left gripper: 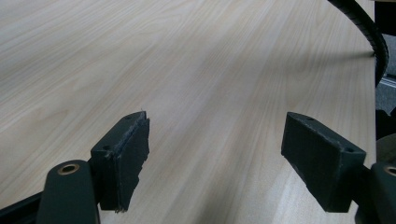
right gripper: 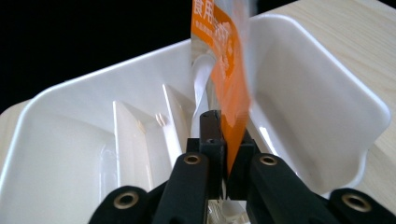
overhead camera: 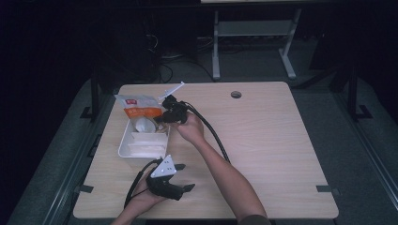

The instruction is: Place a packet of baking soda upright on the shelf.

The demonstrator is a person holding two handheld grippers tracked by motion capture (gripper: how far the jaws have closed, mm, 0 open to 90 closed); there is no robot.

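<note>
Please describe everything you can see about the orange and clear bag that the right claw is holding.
The bag is a thin, glossy plastic pouch, orange with white printed characters and clear toward its top. The right claw is shut on its lower edge, and it stands edge-on between the jaws. It hangs over the far end of the white tray, which has inner dividers. In the high view it looks wide, leaning past the tray's far rim.

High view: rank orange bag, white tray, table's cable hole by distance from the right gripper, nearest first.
1. orange bag: clamped in the right gripper, at the tray's far end.
2. white tray: directly under and to the left of the gripper, toward the table's left edge.
3. cable hole: off to the right, near the far edge.
</note>
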